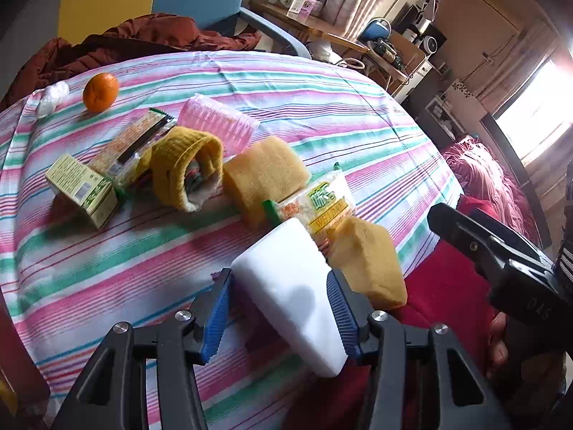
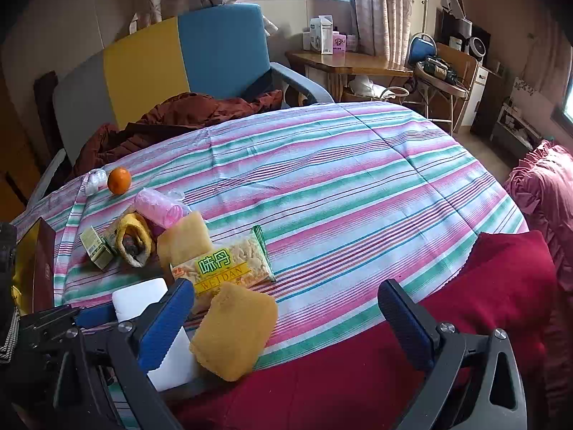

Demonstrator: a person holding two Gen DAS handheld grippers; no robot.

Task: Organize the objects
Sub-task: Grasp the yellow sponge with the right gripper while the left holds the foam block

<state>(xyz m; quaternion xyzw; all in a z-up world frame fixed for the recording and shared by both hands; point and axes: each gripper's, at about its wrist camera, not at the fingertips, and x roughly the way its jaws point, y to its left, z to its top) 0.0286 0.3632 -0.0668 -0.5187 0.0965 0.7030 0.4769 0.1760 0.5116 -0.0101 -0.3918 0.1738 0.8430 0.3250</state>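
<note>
Your left hand-held gripper (image 1: pixel 279 317) held the white foam block (image 1: pixel 290 294) by its sides at the near worktop (image 1: pixel 107 268) edge; it looked light and squashy. Your right hand-held gripper (image 2: pixel 286 322) gaped wide, empty.

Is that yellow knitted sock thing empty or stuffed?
Stuffed: the yellow knitted sock lies with its mouth open, showing multicoloured fabric inside.

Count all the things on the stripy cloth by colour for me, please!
Yellow: 3, two sponges and a knit sock
White: 2, block, wad
Orange: 1, fruit
Pink: 1, roll
Green-printed packs: 3
Total: 10
</note>
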